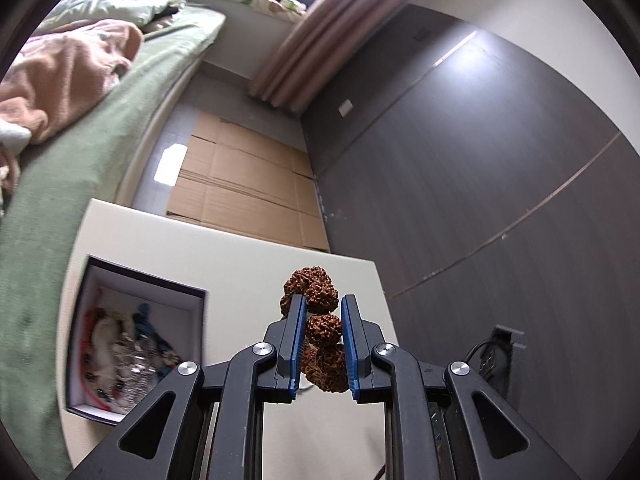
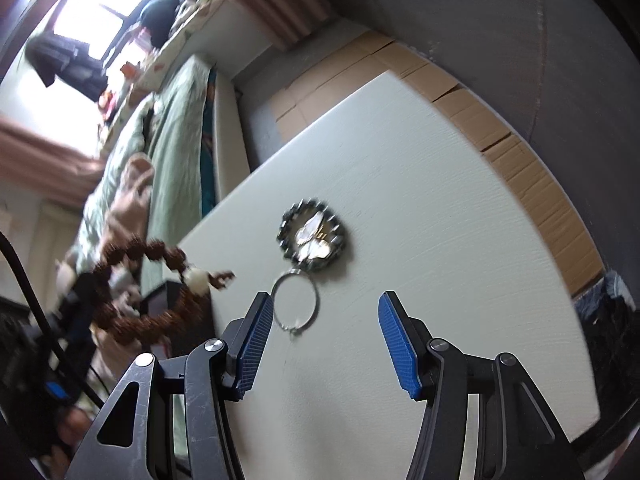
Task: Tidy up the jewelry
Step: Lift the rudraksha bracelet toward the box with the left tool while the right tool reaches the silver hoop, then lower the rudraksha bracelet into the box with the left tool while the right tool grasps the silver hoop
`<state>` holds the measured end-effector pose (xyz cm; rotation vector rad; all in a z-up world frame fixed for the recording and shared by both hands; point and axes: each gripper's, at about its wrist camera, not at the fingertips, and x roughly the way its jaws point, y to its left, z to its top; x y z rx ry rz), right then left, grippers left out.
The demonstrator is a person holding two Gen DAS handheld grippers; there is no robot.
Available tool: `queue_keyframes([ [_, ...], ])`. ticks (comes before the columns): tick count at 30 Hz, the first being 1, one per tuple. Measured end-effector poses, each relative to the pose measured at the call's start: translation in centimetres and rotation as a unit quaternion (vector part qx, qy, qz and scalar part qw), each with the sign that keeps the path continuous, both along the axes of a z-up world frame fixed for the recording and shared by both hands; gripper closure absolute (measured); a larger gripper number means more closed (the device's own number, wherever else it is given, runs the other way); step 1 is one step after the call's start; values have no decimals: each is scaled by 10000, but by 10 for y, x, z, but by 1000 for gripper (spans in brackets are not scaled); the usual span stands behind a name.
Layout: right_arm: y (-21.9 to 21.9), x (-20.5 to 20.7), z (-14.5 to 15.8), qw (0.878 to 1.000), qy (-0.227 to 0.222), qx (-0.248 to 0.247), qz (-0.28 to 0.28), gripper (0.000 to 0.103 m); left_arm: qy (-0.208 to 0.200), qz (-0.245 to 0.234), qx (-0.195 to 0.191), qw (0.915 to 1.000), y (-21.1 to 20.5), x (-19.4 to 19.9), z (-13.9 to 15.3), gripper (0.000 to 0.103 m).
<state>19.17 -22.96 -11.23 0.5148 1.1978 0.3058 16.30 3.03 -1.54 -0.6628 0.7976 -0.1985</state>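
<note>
Left wrist view: The left gripper [image 1: 324,316] is clenched on a bracelet [image 1: 316,320] of rough, knobbly brown seed beads. One bead sits between the blue pads [image 1: 299,344]; others bunch above the fingertips and hang below them. The bracelet is held up over the white table [image 1: 240,256], clear of its surface. At lower left an open box [image 1: 136,344] with dark rims and white inner walls stands on the table. It holds a blurred jumble of jewelry: red, blue and silvery pieces. No writing is legible.

Right wrist view: The right gripper [image 2: 326,340] is released; its jaws stand apart with nothing between them, above the table [image 2: 440,240]. Ahead of the fingertips lies a thin metal ring [image 2: 295,308]. Just beyond it, touching or nearly so, lies a round dark-beaded piece [image 2: 314,240] with a pale butterfly-shaped centre. Only this view shows these two items. It also shows the bracelet [image 2: 140,288] as a full loop with one white bead, blurred, at the left off the table edge. No labels are readable.
</note>
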Motion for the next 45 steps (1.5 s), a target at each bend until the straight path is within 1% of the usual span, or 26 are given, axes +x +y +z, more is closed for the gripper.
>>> queue_keyframes([
  [3, 17, 0, -4, 9995, 29, -186, 261, 47, -10, 124, 9, 9999, 15, -3, 1, 85],
  [6, 35, 0, -7, 9977, 1, -481, 472, 47, -43, 203, 7, 9998, 25, -9, 4, 85],
  [7, 42, -1, -8, 9965, -44, -620, 565, 47, -53, 228, 5, 9997, 28, -12, 5, 85],
  [10, 54, -2, -7, 9933, -215, -819, 783, 47, -62, 300, -13, 9995, 38, -18, 7, 85],
  [17, 84, -2, -13, 9852, -430, -858, 1421, 49, -100, 443, -81, 9989, 56, -31, 13, 85],
  [20, 90, 0, -17, 9838, -432, -855, 1518, 49, -127, 486, -88, 9987, 62, -37, 14, 85],
  [24, 90, 1, -27, 9842, -263, -858, 1527, 50, -116, 520, -105, 9985, 68, -41, 16, 85],
  [26, 89, -2, -26, 9839, -262, -851, 1548, 50, -107, 525, -109, 9985, 69, -42, 15, 85],
  [27, 90, -3, -26, 9840, -243, -831, 1560, 52, -104, 522, -109, 9985, 69, -43, 15, 85],
  [29, 92, -5, -27, 9832, -222, -820, 1613, 62, -99, 516, -112, 9986, 68, -43, 16, 85],
  [30, 94, -8, -27, 9821, -227, -859, 1660, 65, -98, 512, -112, 9986, 67, -44, 16, 85],
  [31, 96, -11, -27, 9807, -240, -915, 1712, 71, -94, 511, -110, 9986, 67, -43, 16, 85],
  [32, 99, -13, -28, 9792, -262, -978, 1759, 75, -89, 512, -112, 9986, 68, -42, 15, 85],
  [35, 106, -17, -27, 9743, -376, -1269, 1824, 77, -78, 512, -111, 9986, 69, -42, 15, 85],
  [41, 111, -13, -27, 9688, -466, -1526, 1897, 77, -84, 527, -81, 9985, 71, -42, 15, 85],
  [43, 115, -13, -27, 9642, -514, -1666, 1997, 77, -83, 539, -69, 9985, 72, -43, 15, 85],
  [45, 120, -13, -27, 9596, -564, -1823, 2068, 83, -77, 552, -65, 9984, 73, -42, 15, 85],
])
